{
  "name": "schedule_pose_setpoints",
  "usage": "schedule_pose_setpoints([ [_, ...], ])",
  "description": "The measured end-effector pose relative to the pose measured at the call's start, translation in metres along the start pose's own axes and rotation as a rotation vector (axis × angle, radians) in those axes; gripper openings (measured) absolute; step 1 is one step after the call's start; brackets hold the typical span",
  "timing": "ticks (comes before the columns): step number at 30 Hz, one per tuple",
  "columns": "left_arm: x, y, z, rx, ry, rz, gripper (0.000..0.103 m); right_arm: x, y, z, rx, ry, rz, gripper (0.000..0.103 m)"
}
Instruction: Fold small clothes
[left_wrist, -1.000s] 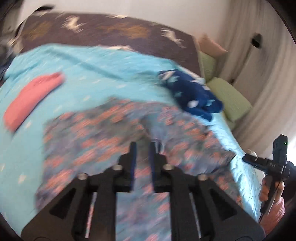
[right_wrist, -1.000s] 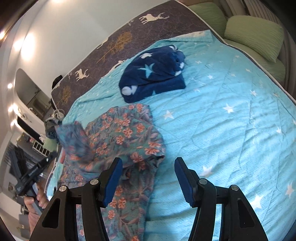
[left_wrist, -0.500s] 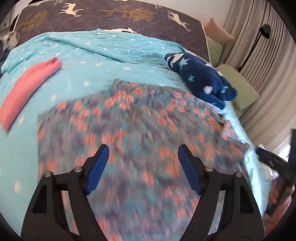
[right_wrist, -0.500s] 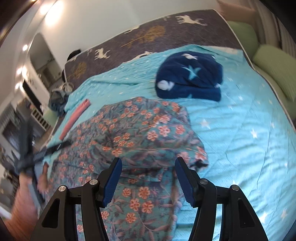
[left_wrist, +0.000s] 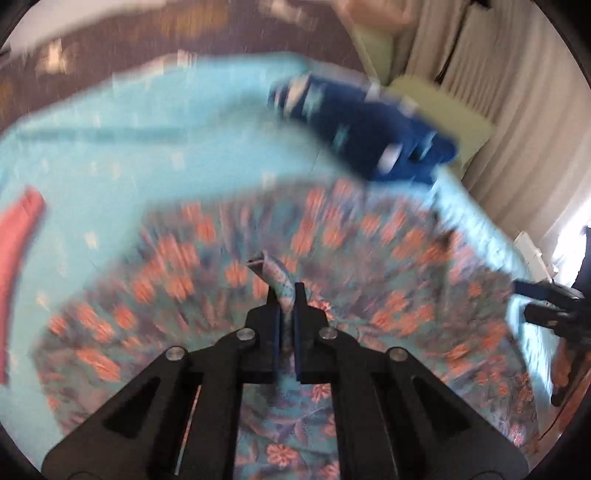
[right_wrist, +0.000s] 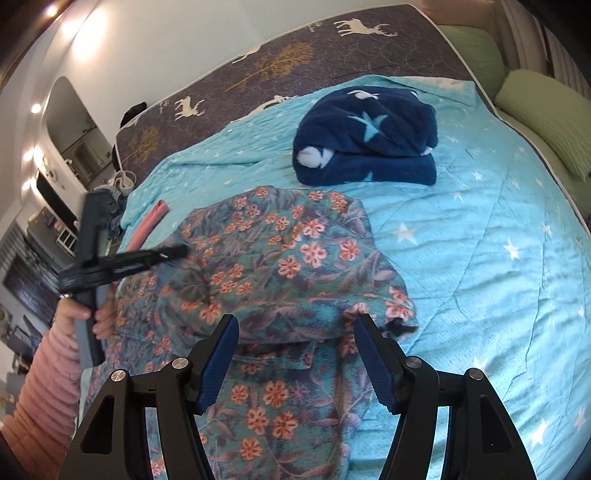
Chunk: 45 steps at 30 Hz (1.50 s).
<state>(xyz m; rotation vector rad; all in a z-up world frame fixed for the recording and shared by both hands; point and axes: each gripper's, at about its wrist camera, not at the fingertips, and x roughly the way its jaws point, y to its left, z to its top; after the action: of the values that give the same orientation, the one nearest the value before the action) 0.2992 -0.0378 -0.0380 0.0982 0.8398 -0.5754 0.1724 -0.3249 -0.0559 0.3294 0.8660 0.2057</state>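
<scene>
A teal garment with orange flowers (right_wrist: 288, 266) lies rumpled on the turquoise star quilt (right_wrist: 498, 240). My left gripper (left_wrist: 285, 295) is shut on a pinched-up fold of this floral garment (left_wrist: 369, 258); the view is blurred by motion. From the right wrist view the left gripper (right_wrist: 177, 252) reaches over the garment's left part, held by a hand in a pink sleeve. My right gripper (right_wrist: 297, 325) hovers over the garment's near edge, its jaws opening, the cloth below them and no pad pressing on it. The right gripper (left_wrist: 546, 302) also shows at the right edge of the left wrist view.
A folded navy blanket with stars (right_wrist: 365, 136) sits behind the garment. A rolled pink cloth (right_wrist: 149, 225) lies at the quilt's left side. Green pillows (right_wrist: 546, 114) line the right, and curtains (left_wrist: 498, 92) hang beyond them. A dark deer-print sheet (right_wrist: 295, 55) covers the far end of the bed.
My left gripper swung open over the floral garment, then shut on a fold of it and is moving. The garment now lies spread wider. The right gripper stays open, shifted slightly.
</scene>
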Motion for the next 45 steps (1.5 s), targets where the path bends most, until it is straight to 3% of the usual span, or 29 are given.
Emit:
schedule_pose_setpoints([
  [3,-0.077,-0.009,0.001,0.026,-0.218,-0.101,0.007,-0.005,-0.003,-0.001,0.02,-0.01,0.006,0.067],
  [5,-0.131,-0.018,-0.015,0.085,-0.336,-0.162,0.007,-0.011,-0.005,-0.003,0.029,-0.019,0.015,0.067],
  [8,-0.178,-0.031,-0.052,0.16,-0.418,-0.189,0.013,-0.022,-0.006,-0.008,0.022,-0.032,0.017,0.067],
  [10,-0.193,-0.037,-0.087,0.171,-0.396,-0.2,0.023,-0.028,-0.008,-0.012,0.021,-0.036,0.009,0.067],
  [12,-0.191,-0.04,-0.118,0.154,-0.328,-0.195,0.042,-0.03,-0.012,-0.015,0.031,-0.03,0.001,0.067],
  [14,-0.18,-0.044,-0.148,0.134,-0.247,-0.147,0.05,-0.031,-0.016,-0.017,0.049,-0.023,0.003,0.067],
  [17,-0.161,-0.041,-0.182,0.069,-0.109,-0.113,0.05,-0.034,-0.018,-0.019,0.066,-0.018,0.014,0.067],
  [20,-0.152,-0.029,-0.195,-0.043,-0.034,-0.103,0.05,-0.039,-0.012,-0.021,0.047,-0.023,0.016,0.068],
  [28,-0.108,0.003,-0.203,-0.326,0.145,-0.124,0.055,-0.039,0.01,-0.027,-0.019,-0.004,0.033,0.068],
  [32,-0.093,0.011,-0.198,-0.432,0.133,-0.191,0.053,-0.035,0.009,-0.032,-0.022,0.013,0.021,0.068],
  [34,-0.088,0.009,-0.192,-0.436,0.119,-0.21,0.002,-0.034,0.006,-0.033,-0.009,0.016,0.025,0.068],
  [35,-0.09,0.006,-0.188,-0.425,0.123,-0.198,0.004,-0.033,0.004,-0.032,-0.003,0.014,0.022,0.068],
  [38,-0.117,-0.011,-0.159,-0.31,0.001,-0.15,0.004,-0.032,0.0,-0.03,0.009,0.008,0.009,0.068],
  [42,-0.179,-0.029,-0.1,-0.135,-0.222,-0.13,0.004,-0.033,-0.007,-0.024,0.022,-0.011,-0.012,0.068],
  [45,-0.21,-0.026,-0.071,-0.052,-0.331,-0.052,0.005,-0.033,-0.01,-0.02,0.04,-0.025,-0.006,0.068],
])
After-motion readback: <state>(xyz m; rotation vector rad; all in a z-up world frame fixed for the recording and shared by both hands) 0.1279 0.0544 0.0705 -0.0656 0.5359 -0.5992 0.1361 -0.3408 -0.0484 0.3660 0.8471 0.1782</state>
